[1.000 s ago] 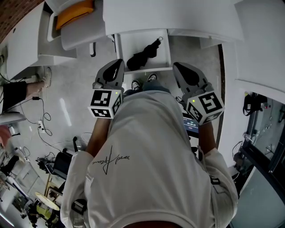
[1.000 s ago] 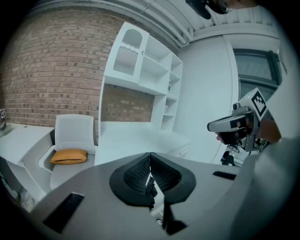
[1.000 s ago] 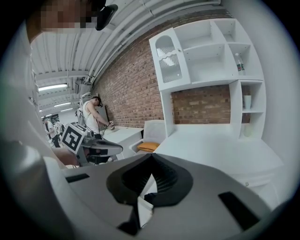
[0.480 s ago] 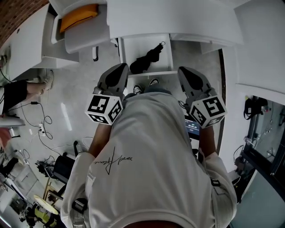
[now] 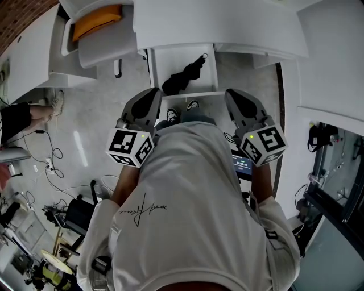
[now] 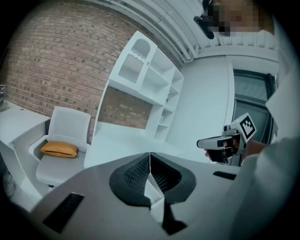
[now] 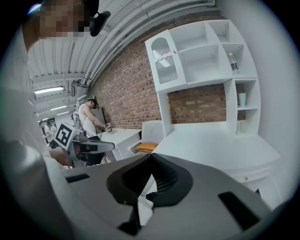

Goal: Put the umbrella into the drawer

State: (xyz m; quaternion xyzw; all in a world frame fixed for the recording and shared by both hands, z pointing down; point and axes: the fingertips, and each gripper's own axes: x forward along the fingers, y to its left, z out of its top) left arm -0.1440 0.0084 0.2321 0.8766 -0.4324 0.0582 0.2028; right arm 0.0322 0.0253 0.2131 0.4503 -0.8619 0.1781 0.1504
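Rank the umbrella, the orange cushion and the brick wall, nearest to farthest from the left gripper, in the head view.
1. Umbrella, lying in the open drawer, just ahead of the left gripper.
2. Orange cushion, on the white chair, farther ahead and to the left.
3. Brick wall, beyond the chair, at the far left corner.

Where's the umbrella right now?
In the head view, top centre, the black umbrella lies inside the open drawer, just beyond the left gripper and right gripper, neither touching it.
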